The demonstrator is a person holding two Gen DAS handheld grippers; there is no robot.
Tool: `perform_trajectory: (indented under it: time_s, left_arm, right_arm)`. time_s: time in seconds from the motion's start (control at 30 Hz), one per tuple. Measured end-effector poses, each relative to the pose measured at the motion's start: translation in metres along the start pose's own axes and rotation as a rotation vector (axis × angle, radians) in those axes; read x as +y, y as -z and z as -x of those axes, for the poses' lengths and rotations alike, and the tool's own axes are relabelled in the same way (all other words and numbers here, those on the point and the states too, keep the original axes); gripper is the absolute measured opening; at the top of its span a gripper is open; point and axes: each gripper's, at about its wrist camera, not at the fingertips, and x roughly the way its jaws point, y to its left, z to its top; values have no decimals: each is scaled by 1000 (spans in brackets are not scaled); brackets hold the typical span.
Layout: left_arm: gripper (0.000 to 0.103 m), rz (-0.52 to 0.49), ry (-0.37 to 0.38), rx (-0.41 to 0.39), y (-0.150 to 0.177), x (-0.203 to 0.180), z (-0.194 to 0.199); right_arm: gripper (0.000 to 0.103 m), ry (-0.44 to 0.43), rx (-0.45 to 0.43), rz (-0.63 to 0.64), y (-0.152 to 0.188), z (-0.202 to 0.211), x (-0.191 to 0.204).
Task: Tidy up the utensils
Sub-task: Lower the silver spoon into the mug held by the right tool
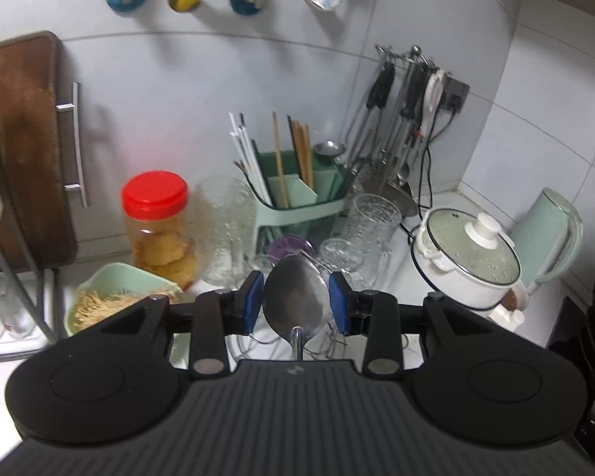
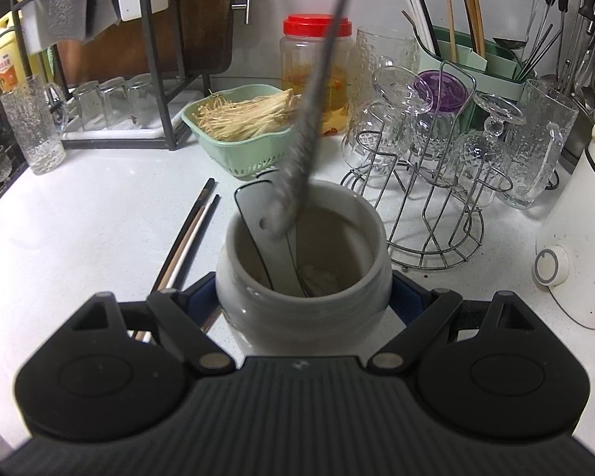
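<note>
My left gripper (image 1: 296, 305) is shut on a steel spoon (image 1: 295, 301), its blue pads (image 1: 253, 301) pressing the sides of the bowl. The handle runs down out of sight beneath the gripper. In the right wrist view that spoon (image 2: 317, 111) hangs from above, blurred, with its handle tip just inside the mouth of a grey ceramic jar (image 2: 337, 238). My right gripper (image 2: 303, 297) is shut on the jar's sides as it stands on the white counter. A dark flat utensil handle (image 2: 258, 218) leans inside the jar. A pair of chopsticks (image 2: 190, 234) lies on the counter left of the jar.
A green holder with chopsticks (image 1: 297, 186) stands at the back beside a hanging utensil rack (image 1: 404, 119). A wire rack with glasses (image 2: 428, 158) is right of the jar, a green basket of mushrooms (image 2: 242, 131) and a red-lidded jar (image 2: 317, 75) behind it. A white pot (image 1: 468, 261) sits at the right.
</note>
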Motion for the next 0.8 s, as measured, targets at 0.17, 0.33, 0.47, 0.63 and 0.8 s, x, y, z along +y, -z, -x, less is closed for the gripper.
perform_trajectory:
  time_s: [0.17, 0.33, 0.47, 0.63, 0.8]
  left_arm:
    - [41, -11, 16, 46, 9, -3, -7]
    - [41, -10, 39, 121, 10, -1, -4]
    - [41, 8, 69, 215, 7, 4, -2]
    - [41, -12, 91, 324, 7, 3, -2]
    - [41, -52, 83, 401, 14, -1, -11]
  right_arm:
    - [91, -7, -2, 5, -2, -2, 0]
    - [91, -9, -2, 4, -2, -2, -1]
    - [91, -9, -3, 3, -2, -2, 0]
    - [90, -9, -3, 0, -1, -1, 0]
    - [91, -10, -9, 0, -1, -1, 0]
